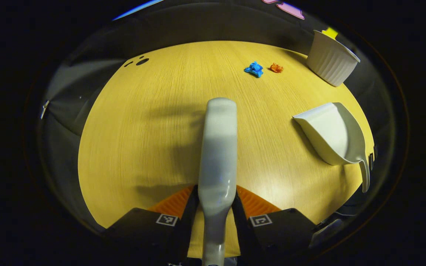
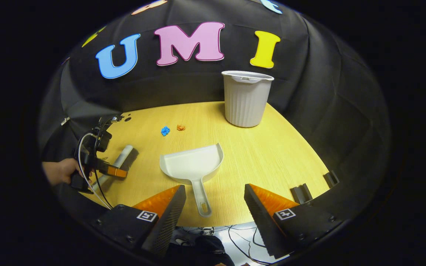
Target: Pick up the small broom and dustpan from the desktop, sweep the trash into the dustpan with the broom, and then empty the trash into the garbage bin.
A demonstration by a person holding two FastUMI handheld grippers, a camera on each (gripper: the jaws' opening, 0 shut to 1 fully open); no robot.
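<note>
- Two grippers: left gripper (image 1: 216, 207) jaws clamped on broom (image 1: 218, 147) handle, right gripper (image 2: 215, 201) jaws apart, empty.
- Dustpan (image 2: 194, 164) on bench (image 2: 272, 159) just ahead of right jaws, handle pointing back between them; right is nearer.

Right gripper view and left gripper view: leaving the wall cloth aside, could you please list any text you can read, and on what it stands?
None: no words or numbers on the bin, dustpan or broom.
The square tags on the right gripper and left gripper carry black-and-white patterns, no text.
</note>
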